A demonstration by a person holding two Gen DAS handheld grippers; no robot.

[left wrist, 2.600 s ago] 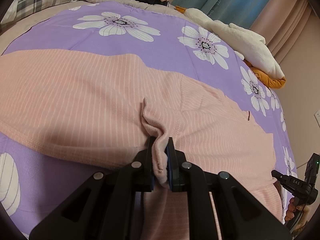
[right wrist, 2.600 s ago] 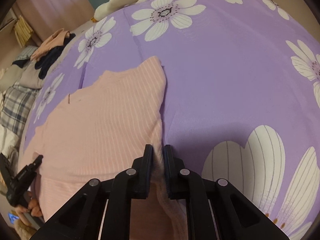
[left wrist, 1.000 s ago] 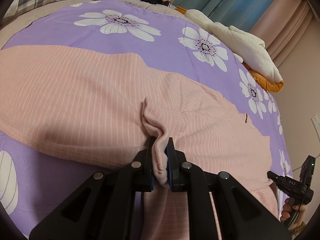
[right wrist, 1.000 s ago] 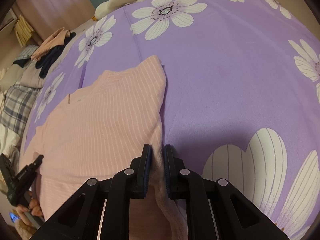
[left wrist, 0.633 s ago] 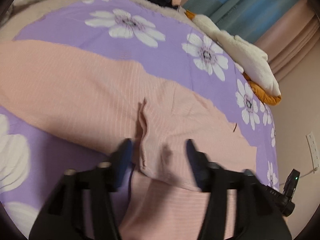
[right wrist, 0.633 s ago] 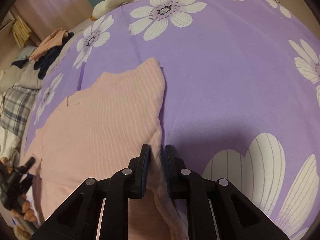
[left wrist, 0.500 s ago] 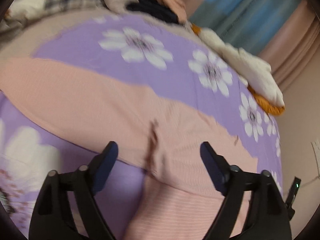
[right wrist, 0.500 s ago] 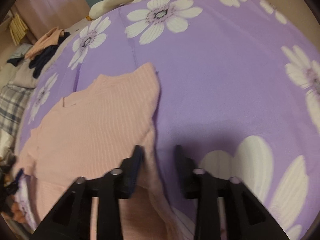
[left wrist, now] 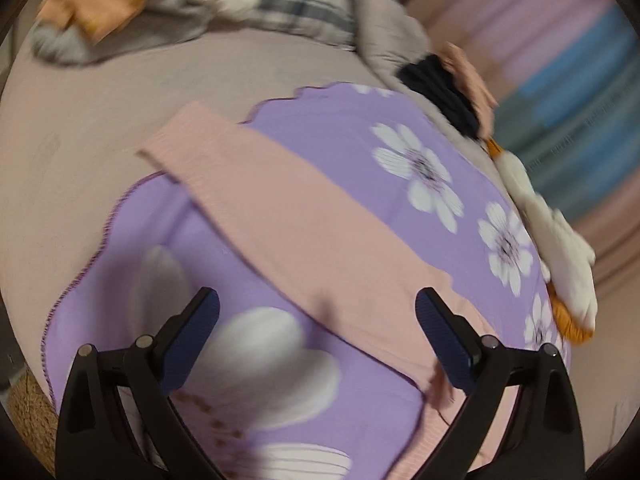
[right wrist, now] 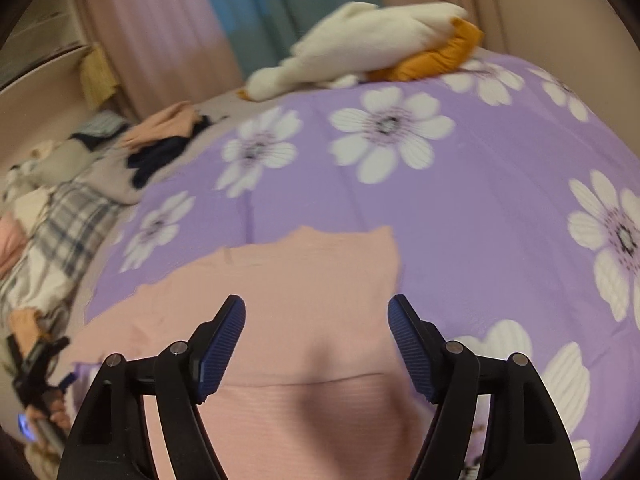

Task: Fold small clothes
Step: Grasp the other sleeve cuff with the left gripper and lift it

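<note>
Clothes here means one pink ribbed top (right wrist: 288, 292) lying flat on the purple flowered blanket (right wrist: 460, 216): light, soft, sure to sag, best pinched at a hem corner (sleeve sprawls leftward). Left gripper (left wrist: 316, 334) and right gripper (right wrist: 316, 338) hang above it, jaws opening, empty.

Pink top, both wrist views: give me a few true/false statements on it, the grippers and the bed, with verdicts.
1. The pink top lies on the purple flowered blanket. True.
2. The left gripper is clamped on a fold of the top. False: its jaws stand wide, still opening, with nothing pinched between them.
3. The right gripper holds no fabric. True: its jaws are opening above the top.
4. A white plush toy lies at the blanket's far edge. True.
5. One sleeve reaches off the blanket onto the beige sheet. True.
6. The blanket is plain purple. False: it has white flowers.
</note>
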